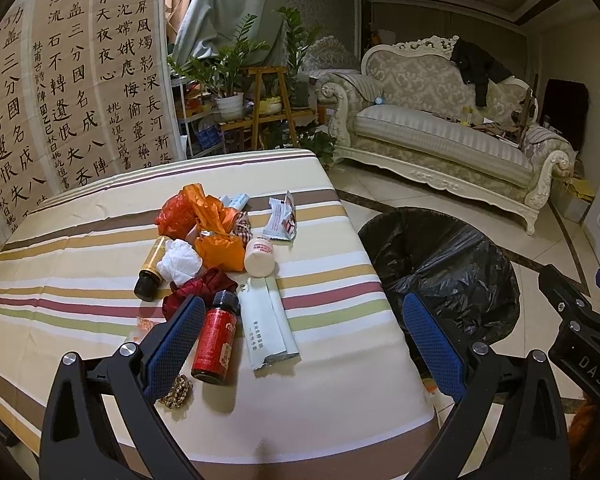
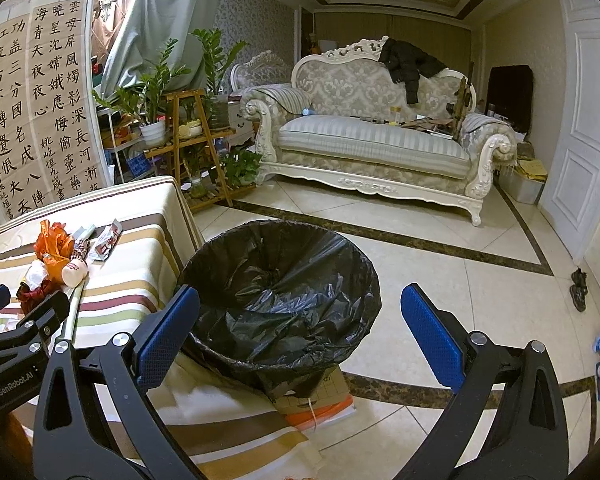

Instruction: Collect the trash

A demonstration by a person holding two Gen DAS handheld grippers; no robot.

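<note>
On the striped cloth of the table (image 1: 80, 264), near our left gripper (image 1: 300, 332), whose jaws stand apart with nothing between them, lies the small red-labelled glass bottle with a black cap (image 1: 216, 338), long axis near-to-far, cap pointing far. Right of the table, our right gripper (image 2: 300, 334), likewise spread wide, hangs above the black-lined trash bin (image 2: 284, 296) on the tiled floor (image 2: 440, 276); an ornate cream sofa (image 2: 372, 140) stands far.

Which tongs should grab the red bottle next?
Left. The left tongs are open over the table, with the red bottle beside one finger. The right tongs hang open over the bin.
</note>
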